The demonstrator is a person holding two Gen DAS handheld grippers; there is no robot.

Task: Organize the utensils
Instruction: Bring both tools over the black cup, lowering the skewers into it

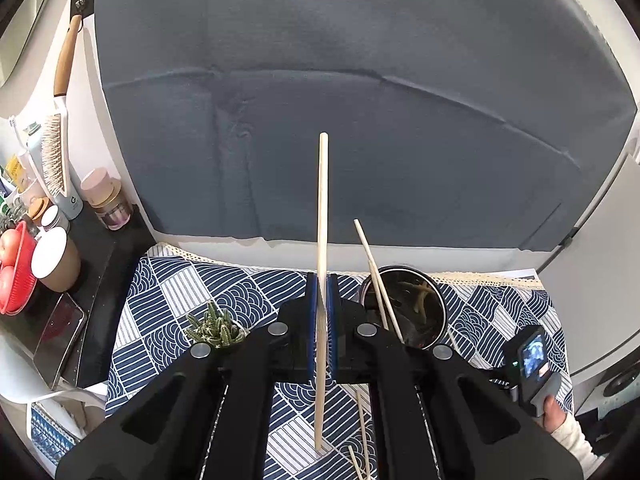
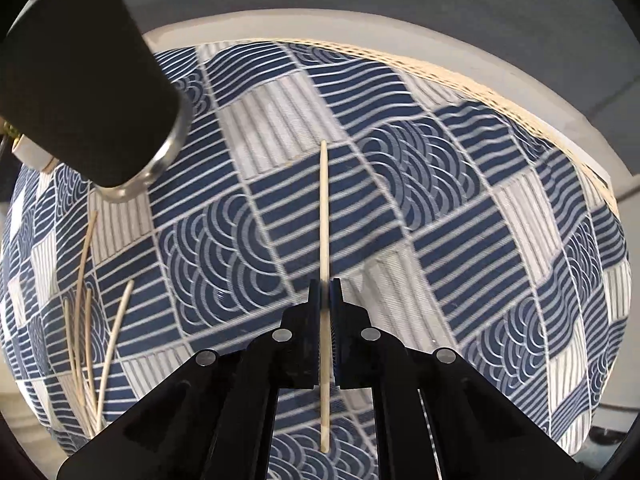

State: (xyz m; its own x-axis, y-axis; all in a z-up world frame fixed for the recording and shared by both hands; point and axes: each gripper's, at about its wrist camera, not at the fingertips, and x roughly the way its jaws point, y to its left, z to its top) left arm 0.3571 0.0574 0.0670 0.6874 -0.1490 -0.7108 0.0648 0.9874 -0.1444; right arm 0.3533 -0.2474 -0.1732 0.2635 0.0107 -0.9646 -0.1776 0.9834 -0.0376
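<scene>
My left gripper (image 1: 322,280) is shut on a pale wooden chopstick (image 1: 322,208) that sticks out well past the fingertips. To its right stands a black metal cup (image 1: 420,312) holding two chopsticks (image 1: 374,276) that lean left. My right gripper (image 2: 325,284) is shut on another chopstick (image 2: 323,216), held above the blue patterned tablecloth (image 2: 460,220). The cup (image 2: 92,80) shows large at the upper left of the right wrist view. Several loose chopsticks (image 2: 86,320) lie on the cloth at the left, and some (image 1: 362,432) show under the left gripper.
A small cactus pot (image 1: 216,326) stands left of the left gripper. A dark shelf (image 1: 100,264) at the left holds jars, a paper cup (image 1: 56,260), a red basket (image 1: 16,272) and a phone (image 1: 60,340). A grey sofa (image 1: 360,100) rises behind the table. The other gripper's handle (image 1: 532,364) shows at the right.
</scene>
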